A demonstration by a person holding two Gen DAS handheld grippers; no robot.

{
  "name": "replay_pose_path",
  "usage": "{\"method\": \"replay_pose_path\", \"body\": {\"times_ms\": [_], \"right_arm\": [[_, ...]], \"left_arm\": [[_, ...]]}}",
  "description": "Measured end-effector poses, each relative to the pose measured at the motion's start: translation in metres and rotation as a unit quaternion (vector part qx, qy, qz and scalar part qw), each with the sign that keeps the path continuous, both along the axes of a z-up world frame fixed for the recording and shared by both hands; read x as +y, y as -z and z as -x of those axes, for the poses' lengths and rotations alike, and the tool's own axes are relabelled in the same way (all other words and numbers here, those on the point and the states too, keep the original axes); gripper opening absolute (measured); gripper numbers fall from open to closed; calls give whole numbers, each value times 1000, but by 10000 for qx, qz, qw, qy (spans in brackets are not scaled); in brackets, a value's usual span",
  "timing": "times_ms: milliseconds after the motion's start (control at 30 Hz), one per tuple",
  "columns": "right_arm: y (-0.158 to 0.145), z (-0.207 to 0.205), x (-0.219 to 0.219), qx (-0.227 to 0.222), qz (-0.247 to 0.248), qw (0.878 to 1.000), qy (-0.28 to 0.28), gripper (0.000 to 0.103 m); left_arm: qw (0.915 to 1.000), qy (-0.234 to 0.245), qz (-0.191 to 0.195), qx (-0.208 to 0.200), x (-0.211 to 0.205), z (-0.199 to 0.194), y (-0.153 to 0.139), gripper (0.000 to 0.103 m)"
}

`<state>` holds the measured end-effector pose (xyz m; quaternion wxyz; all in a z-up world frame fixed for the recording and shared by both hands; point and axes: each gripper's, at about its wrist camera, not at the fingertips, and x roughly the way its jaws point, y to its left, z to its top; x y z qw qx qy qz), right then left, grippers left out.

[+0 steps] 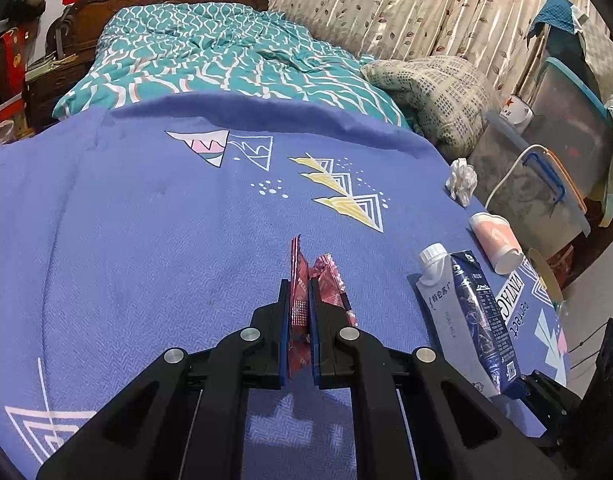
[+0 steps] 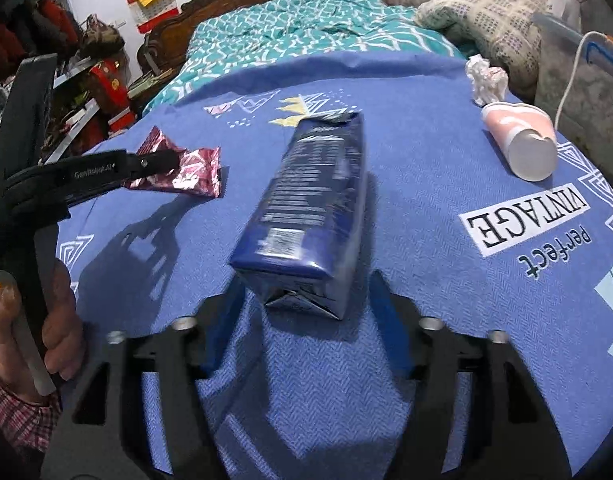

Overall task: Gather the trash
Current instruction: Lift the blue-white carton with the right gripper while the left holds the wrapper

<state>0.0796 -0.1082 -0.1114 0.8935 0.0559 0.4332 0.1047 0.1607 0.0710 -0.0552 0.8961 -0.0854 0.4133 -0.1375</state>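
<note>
Left wrist view: left gripper [image 1: 297,300] clenching a red wrapper [image 1: 300,312] at lower centre; carton [image 1: 472,320], cup [image 1: 494,242], tissue [image 1: 461,181] lying at right, uncollected.

Right wrist view: right gripper [image 2: 306,292] spread wide, straddling the carton [image 2: 310,208] mid-frame, not yet gripping.

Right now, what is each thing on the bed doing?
Red wrapper: pinched in the left tool.
Milk carton: lying down, cap on, between the open right tool's fingers.
Pink cup: tipped on its side.
Tissue: crumpled.
</note>
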Motion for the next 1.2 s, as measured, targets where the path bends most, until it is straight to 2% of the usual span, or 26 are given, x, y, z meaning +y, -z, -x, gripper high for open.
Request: {"method": "replay_pose_path", "body": {"times_ms": [133, 300, 633, 667, 700, 733, 833, 967, 1200], "right_arm": [[-7, 6, -9, -113, -145, 9996, 219, 80], [-8, 5, -14, -145, -216, 9991, 331, 81], [-9, -8, 7, -169, -148, 9994, 280, 81], [-9, -10, 9, -176, -156, 9993, 288, 80], [-9, -12, 9, -181, -159, 9993, 277, 67], [-9, -12, 10, -180, -158, 9994, 250, 62], [-9, -11, 8, -209, -223, 9992, 260, 59], [-12, 1, 1, -302, -70, 9992, 253, 56], [-10, 37, -8, -287, 4, 9995, 103, 55]], "left_arm": [[10000, 35, -4, 11, -2, 1, 0, 6], [10000, 70, -6, 21, -3, 0, 1, 7], [9997, 87, 127, 202, 1, -5, 5, 7], [9997, 91, 127, 212, 1, -5, 6, 7], [9996, 95, 127, 215, 1, -5, 6, 7], [9996, 105, 124, 220, 1, -6, 6, 7], [9996, 138, 110, 217, -1, -5, 7, 7], [9996, 194, 74, 188, -4, -5, 6, 7], [9997, 149, 99, 179, -2, -3, 6, 7]]}}
